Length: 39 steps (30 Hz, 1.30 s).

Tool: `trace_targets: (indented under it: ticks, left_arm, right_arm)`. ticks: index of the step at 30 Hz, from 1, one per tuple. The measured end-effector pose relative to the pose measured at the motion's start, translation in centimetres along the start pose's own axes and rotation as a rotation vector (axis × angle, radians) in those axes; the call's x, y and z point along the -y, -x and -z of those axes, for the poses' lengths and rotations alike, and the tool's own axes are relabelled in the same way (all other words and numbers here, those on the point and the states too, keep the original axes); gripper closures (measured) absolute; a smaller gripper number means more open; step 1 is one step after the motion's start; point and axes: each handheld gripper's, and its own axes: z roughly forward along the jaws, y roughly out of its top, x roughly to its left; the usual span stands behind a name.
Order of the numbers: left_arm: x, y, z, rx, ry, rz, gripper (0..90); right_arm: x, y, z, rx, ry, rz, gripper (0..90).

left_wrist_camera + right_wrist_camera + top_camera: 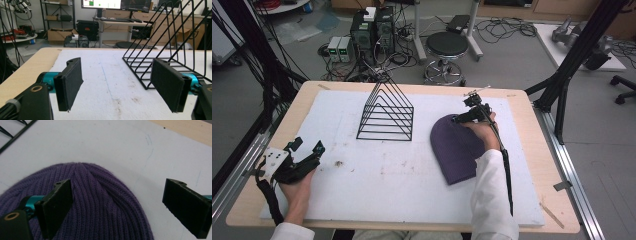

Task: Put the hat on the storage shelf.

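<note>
Closest to the high camera, along the near edge of the table, two forearms in white sleeves come in, each hand holding a gripper. On the near left corner of the white mat lies the left gripper, and its jaws are spread apart with nothing between them. The left gripper view makes this clearer: the left gripper shows two black padded jaws wide apart over bare mat with some brown stains, and the black wire rack stands just beyond its right jaw, not touching it. That view shows also the room behind the far edge, with shelves, a desk and a monitor. From above, the wire rack stands in the far middle part of the mat, and the purple knit hat lies flat to the right of it, a little apart, toward the right edge. The right gripper is at the far end of the hat. In the right gripper view the right gripper has its jaws spread too; one jaw is over the ribbed crown of the purple knit hat and the other is over bare mat beside it. Whether the jaws touch the wool, I cannot tell.
</note>
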Motion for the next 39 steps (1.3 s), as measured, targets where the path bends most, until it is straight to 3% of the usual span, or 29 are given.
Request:
trace_targets:
  ticks: [9,14,22,28,31,36,39]
  left_arm:
    - [0.0,0.0,0.0,0.001,-0.007,0.003,26.0]
    - [0.0,0.1,0.2,0.0,-0.002,0.01,26.0]
    - [0.0,0.1,0.2,0.004,0.0,0.015,26.2]
    - [0.0,0.2,0.2,0.01,-0.001,0.013,26.2]
    - [0.0,0.2,0.3,0.011,0.0,0.012,26.2]
    - [0.0,0.1,0.2,0.009,0.002,0.017,26.2]
    - [0.1,0.1,0.2,0.008,-0.003,0.02,26.2]
  right_arm:
    - [0.4,0.1,-0.9,0.038,-0.064,0.006,8.6]
    - [0.4,-0.2,-1.1,0.004,-0.078,0.02,8.6]
    - [0.9,0.5,-1.6,-0.031,-0.113,-0.023,8.6]
    - [1.0,0.3,-2.0,-0.04,-0.125,-0.015,9.0]
    - [1.1,0.4,-2.0,-0.071,-0.126,-0.026,16.3]
    - [1.3,0.4,-2.0,-0.088,-0.143,-0.074,19.5]
    - [1.2,0.2,-1.8,-0.095,-0.148,-0.075,26.9]
